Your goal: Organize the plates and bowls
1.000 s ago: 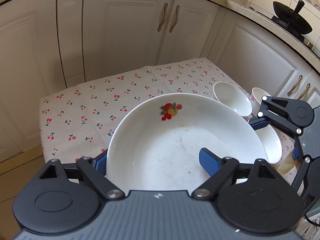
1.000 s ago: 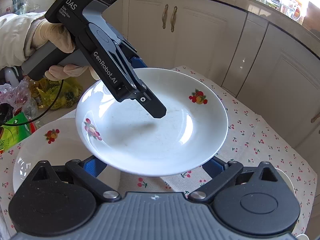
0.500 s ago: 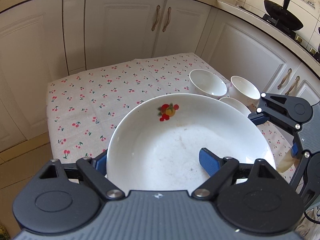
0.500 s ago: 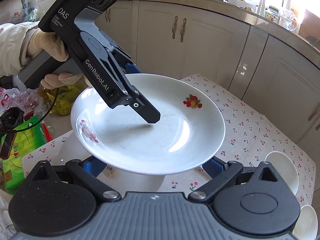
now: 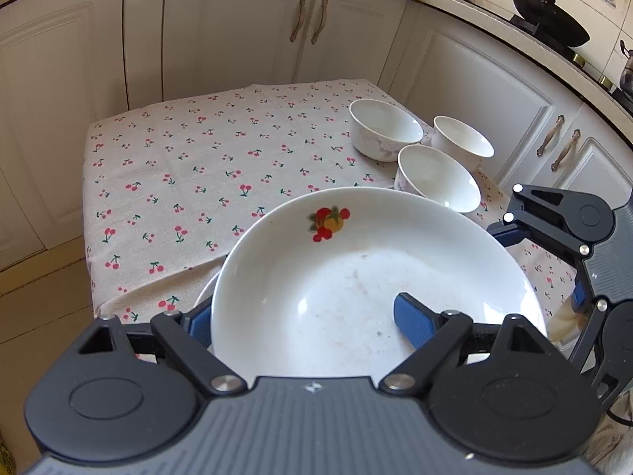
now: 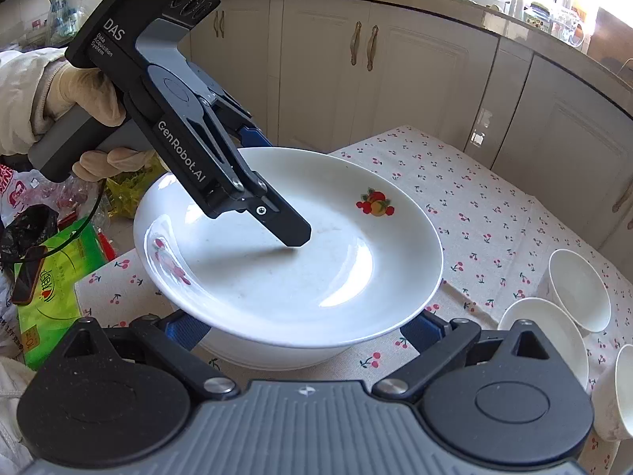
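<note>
Pinching the plate (image 6: 300,261) rim, left gripper (image 6: 277,213) at frame centre, plate above a second plate (image 6: 277,350), right gripper (image 6: 300,328) spread below, three bowls (image 5: 385,128) upper right.

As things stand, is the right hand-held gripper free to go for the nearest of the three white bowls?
Probably yes. The right hand-held gripper is open and holds nothing; the nearest bowl sits uncovered on the tablecloth just to its right. The plate clamped by the left hand-held gripper lies off to the other side.

My left gripper (image 6: 277,213) is black with grey grip, blue pads, white "DAS"/"GenRobot.AI" lettering; cream glove (image 6: 85,95), upper left.
</note>
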`<state>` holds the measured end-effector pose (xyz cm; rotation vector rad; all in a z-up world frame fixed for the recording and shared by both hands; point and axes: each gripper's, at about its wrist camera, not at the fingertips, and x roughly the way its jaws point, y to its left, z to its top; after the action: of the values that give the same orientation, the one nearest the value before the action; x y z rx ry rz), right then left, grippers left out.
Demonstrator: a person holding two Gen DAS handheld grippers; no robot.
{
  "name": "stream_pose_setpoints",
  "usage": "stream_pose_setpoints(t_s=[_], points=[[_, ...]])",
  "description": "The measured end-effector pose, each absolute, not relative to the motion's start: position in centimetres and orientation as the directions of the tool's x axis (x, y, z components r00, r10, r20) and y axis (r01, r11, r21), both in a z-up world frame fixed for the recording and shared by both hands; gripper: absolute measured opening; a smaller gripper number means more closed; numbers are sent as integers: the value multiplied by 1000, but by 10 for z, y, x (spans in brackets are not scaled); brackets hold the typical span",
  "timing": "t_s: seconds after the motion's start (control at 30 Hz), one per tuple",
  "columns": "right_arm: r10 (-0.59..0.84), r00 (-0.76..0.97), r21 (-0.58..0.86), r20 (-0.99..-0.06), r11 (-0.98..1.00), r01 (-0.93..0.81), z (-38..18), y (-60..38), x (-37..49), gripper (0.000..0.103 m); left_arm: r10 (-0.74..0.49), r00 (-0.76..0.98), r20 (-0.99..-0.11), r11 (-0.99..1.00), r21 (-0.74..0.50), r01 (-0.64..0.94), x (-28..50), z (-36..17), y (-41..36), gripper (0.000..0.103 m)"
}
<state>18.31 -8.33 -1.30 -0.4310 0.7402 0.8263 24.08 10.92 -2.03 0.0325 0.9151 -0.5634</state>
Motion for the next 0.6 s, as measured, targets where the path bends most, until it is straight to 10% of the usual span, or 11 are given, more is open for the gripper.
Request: stream_pose_setpoints(t_s=[0.6], points=[[489, 451, -70, -747, 617, -784, -27, -85, 166, 102, -450, 456, -767, 854, -222, 470, 222, -35, 106, 89]])
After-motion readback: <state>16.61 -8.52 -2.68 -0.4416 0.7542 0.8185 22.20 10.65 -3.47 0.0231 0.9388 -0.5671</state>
